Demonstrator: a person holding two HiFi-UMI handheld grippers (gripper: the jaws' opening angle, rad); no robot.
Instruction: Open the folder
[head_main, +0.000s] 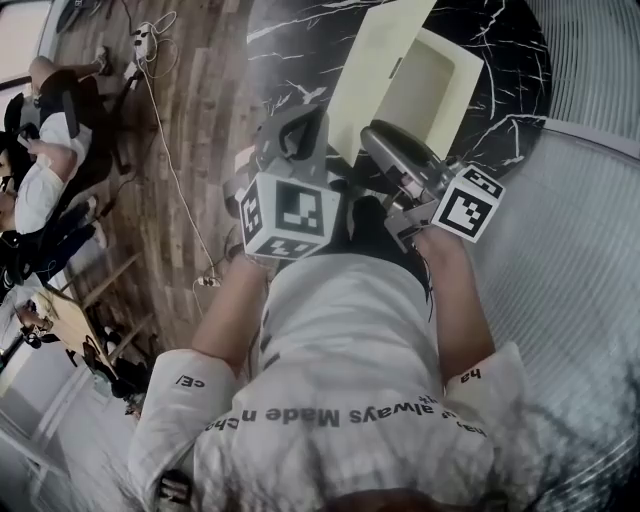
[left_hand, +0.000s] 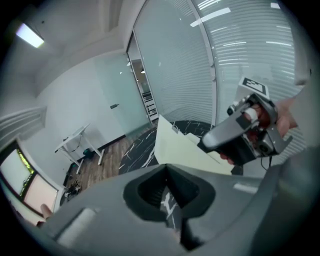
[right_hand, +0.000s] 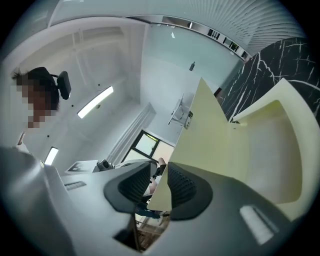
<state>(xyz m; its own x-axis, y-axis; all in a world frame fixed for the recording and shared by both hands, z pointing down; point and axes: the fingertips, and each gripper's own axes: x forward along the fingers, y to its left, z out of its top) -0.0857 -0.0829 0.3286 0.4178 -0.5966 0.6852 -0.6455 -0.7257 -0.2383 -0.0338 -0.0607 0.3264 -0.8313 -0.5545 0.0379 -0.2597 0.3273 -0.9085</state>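
1. Lying on the black marble bench (head_main: 505, 60), the pale yellow folder (head_main: 440, 90) has its cover (head_main: 375, 70) raised steeply off the base. The opening looks well advanced but not complete.
2. Right gripper (right_hand: 159, 187): the fingers stand narrowly apart and are closed on the near corner of the cover. Only a small strip of card sits between them.
3. Left gripper (left_hand: 166, 169): the fingers are drawn together with nothing in them, above the bench and clear of the folder.
4. Risk of slip: the hold is shallow and at a corner, so a quick swing could pull the card free and let the cover fall shut.
5. Risk of drag: nothing pins the base, so pulling on the cover may lift or slide the whole folder.
6. Risk of crease: the thin card may buckle at the pinched corner.
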